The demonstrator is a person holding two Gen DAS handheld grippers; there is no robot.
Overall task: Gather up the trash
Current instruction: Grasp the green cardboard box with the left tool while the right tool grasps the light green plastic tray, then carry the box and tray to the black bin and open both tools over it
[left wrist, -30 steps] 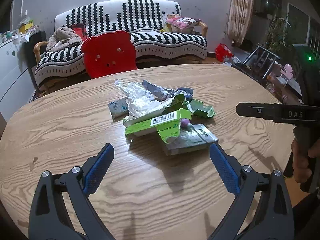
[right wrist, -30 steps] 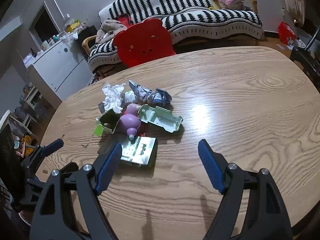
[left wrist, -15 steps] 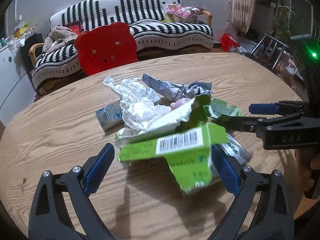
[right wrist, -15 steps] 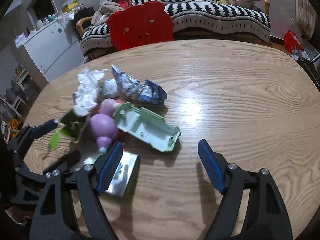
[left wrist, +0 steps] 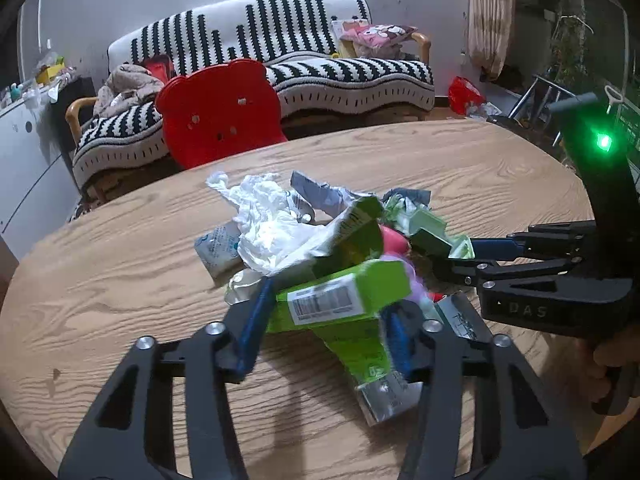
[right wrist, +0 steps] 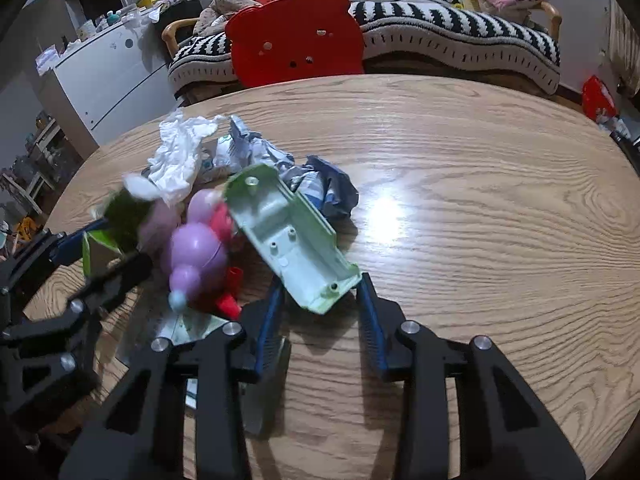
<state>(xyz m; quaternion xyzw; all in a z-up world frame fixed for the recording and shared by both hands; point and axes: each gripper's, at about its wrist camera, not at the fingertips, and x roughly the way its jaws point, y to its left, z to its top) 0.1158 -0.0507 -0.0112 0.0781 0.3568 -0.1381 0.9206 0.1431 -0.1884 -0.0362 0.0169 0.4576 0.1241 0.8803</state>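
A living room with a striped sofa (left wrist: 280, 60) and a red bear-shaped chair (left wrist: 218, 110) lies behind a round wooden table (left wrist: 100, 280); the trash sits heaped near the table's middle; white tissue (left wrist: 272, 228) and grey crumpled wrappers (right wrist: 316, 184) lie at the far side of the heap, with a small pale packet (left wrist: 218, 246) beside the tissue; the left gripper (left wrist: 324, 320) is closing on a green carton (left wrist: 344, 296) with a barcode label, the blue pads pressing its sides and the carton tilted up off the wood; a silver foil pack (left wrist: 390, 396) lies under it near the right finger; the right gripper (right wrist: 320, 296) is closing on the near end of a pale green plastic tray (right wrist: 288, 236), which stands between the pads and looks touched on both sides; a purple toy (right wrist: 196, 256) with red parts rests just left of the tray, touching it; in the left view a hand (left wrist: 612, 356) holds the right gripper's handle at the frame edge.
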